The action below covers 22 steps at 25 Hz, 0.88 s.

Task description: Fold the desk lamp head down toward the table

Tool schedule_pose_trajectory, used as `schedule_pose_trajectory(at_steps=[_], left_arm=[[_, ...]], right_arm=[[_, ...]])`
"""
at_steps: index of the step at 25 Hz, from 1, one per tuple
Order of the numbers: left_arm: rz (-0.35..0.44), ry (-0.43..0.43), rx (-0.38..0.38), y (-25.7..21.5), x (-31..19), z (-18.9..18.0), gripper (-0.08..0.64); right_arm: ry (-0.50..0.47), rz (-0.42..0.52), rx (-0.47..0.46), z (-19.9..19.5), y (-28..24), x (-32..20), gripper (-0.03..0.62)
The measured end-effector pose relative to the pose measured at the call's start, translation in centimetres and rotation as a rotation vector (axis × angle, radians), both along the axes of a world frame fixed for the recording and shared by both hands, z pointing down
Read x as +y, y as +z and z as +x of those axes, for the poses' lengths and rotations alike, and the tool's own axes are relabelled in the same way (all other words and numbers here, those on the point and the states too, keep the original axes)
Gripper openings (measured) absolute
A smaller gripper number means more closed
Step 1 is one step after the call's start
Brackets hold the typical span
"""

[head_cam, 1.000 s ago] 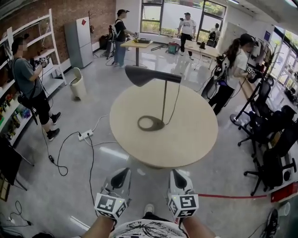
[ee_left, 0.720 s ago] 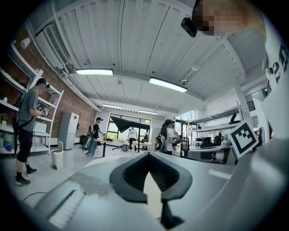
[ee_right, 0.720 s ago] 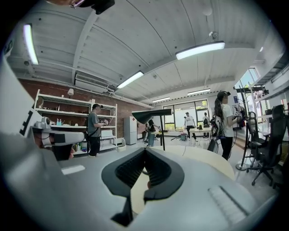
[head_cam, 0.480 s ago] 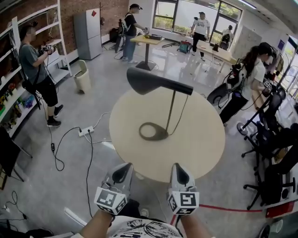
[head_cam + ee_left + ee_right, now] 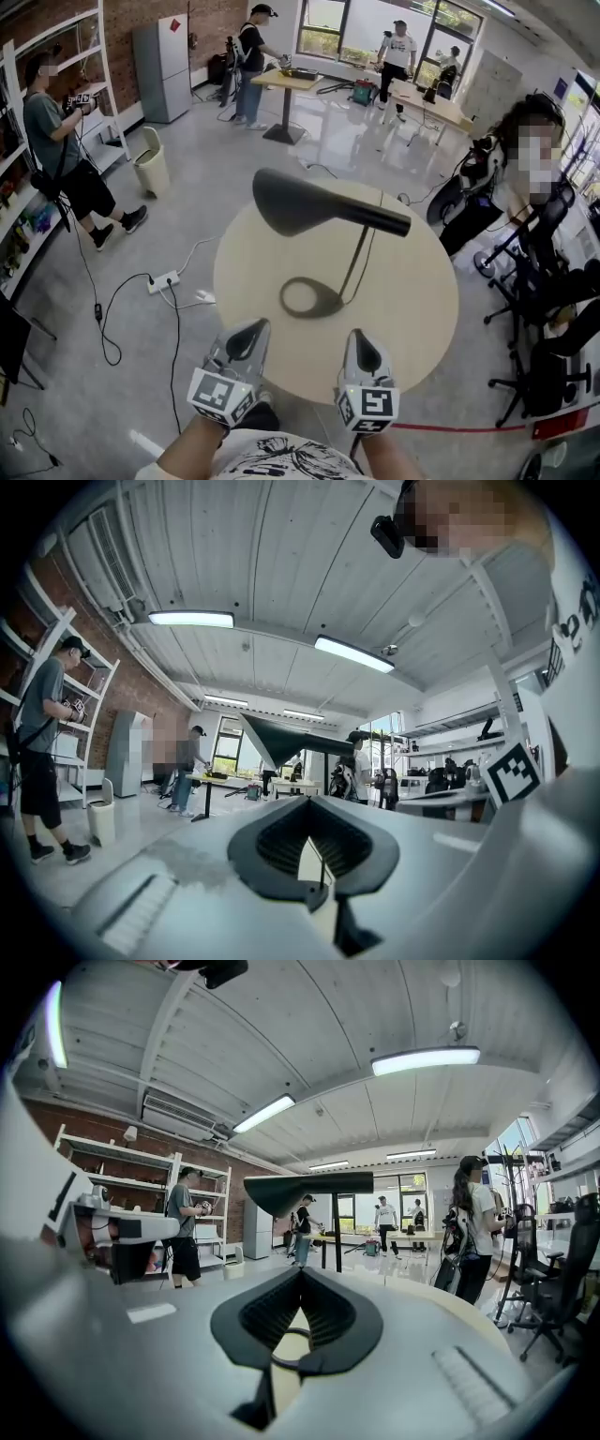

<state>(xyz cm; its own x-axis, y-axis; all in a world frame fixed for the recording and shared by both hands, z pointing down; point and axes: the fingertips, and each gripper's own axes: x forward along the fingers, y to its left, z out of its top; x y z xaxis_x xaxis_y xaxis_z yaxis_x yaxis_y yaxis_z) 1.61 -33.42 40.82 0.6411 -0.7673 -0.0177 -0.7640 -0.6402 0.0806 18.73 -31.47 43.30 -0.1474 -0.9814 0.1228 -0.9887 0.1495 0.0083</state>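
Observation:
A black desk lamp stands on the round beige table (image 5: 412,309). Its ring base (image 5: 310,299) lies near the table's middle, and a thin stem (image 5: 359,262) rises to a horizontal arm. The wide cone head (image 5: 292,202) points left, level and high above the top. Both grippers hover at the table's near edge, short of the lamp and touching nothing. My left gripper (image 5: 255,326) is shut and empty, and so is my right gripper (image 5: 355,336). The lamp head (image 5: 279,742) shows beyond the left gripper's jaws. Head (image 5: 302,1189) and stem (image 5: 336,1232) show beyond the right gripper's jaws.
A power strip (image 5: 163,279) with cables lies on the floor to the left, near a bin (image 5: 150,159). Office chairs (image 5: 548,309) stand at the right. Several people stand around the room; one is by the shelves (image 5: 56,141) at the left.
The view has moved closer to the table, so the lamp and table look larger and nearer. Both grippers now reach the table's near edge. The lamp head stays level.

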Motion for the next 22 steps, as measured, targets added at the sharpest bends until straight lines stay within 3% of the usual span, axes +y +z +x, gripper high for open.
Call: schedule_pose_trajectory(at_steps=[10, 18, 22], left_arm=[[0.135, 0.046, 0.029, -6.5, -11.1, -3.1, 0.003], [0.283, 0.109, 0.054, -13.9, -15.1, -3.1, 0.003], [0.284, 0.157, 0.101, -16.9, -17.0, -2.9, 0.003]], right_arm=[[0.043, -0.001, 0.013, -3.7, -1.0, -8.7, 0.008], [0.054, -0.024, 0.058, -4.9, -0.3, -11.3, 0.009], [0.062, -0.034, 0.079, -5.1, -0.2, -11.9, 0.009]])
